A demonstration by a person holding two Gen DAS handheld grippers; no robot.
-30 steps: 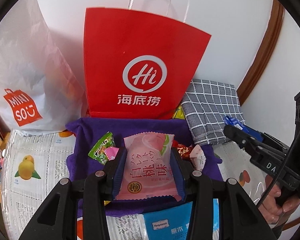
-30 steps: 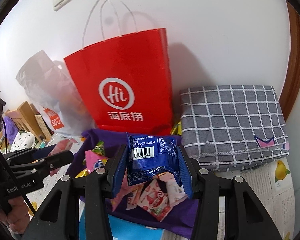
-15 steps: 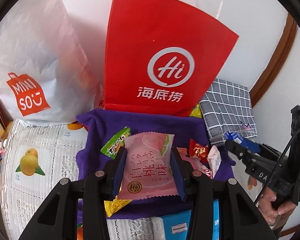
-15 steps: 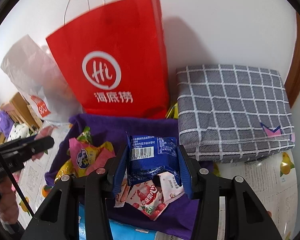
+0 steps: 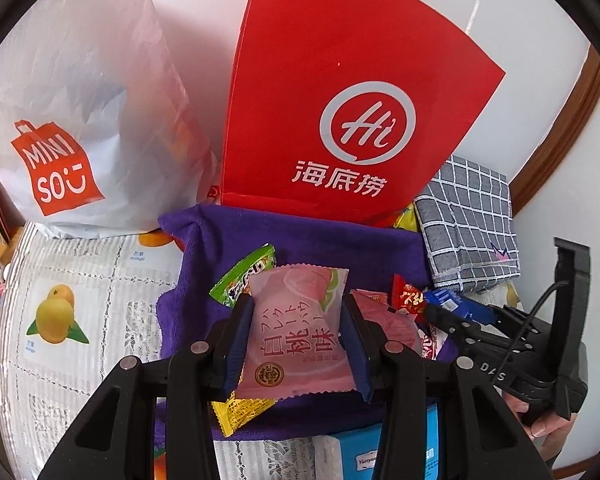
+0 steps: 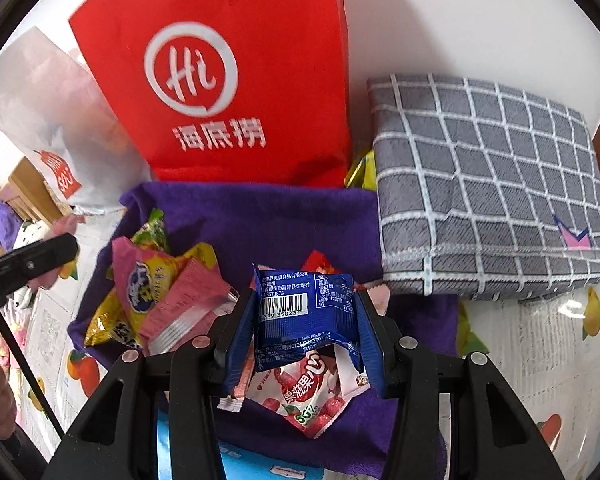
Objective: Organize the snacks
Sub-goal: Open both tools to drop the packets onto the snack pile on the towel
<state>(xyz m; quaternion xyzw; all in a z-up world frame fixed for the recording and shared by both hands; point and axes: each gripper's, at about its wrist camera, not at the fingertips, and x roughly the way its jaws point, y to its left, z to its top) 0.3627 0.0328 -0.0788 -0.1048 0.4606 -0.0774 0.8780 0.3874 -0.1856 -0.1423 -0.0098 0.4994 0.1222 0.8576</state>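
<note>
At the lower centre of the left wrist view, the pink peach-flavour packet (image 5: 296,332) stands upright between the blue pads of the left gripper (image 5: 298,344), which is closed on its two side edges. In the same spot of the right wrist view, the blue packet (image 6: 306,314) with a barcode is pinched in the right gripper (image 6: 306,332), its lower part crumpled inward.

Both packets hang above the purple cloth (image 5: 320,240), where the loose snacks lie: a green wrapper (image 5: 242,280) and a yellow one (image 5: 240,408) near the pink packet, a red-and-white fruit packet (image 6: 308,392) under the blue one, and a pink and yellow heap (image 6: 156,296) at centre left of the right view.

Above the cloth, filling the upper centre of both views, stands the red paper bag (image 5: 340,100); a white Miniso bag (image 5: 80,120) sits at upper left, and a folded grey checked cloth (image 6: 484,184) at the right.

The step looks like carrying each packet to a bag. Its mouth is out of frame, so lift well clear of the rim before releasing. Grip lightly: the blue packet already buckles. Keep the two grippers apart on the way, since the right one shows at the lower right of the left view, close by.
</note>
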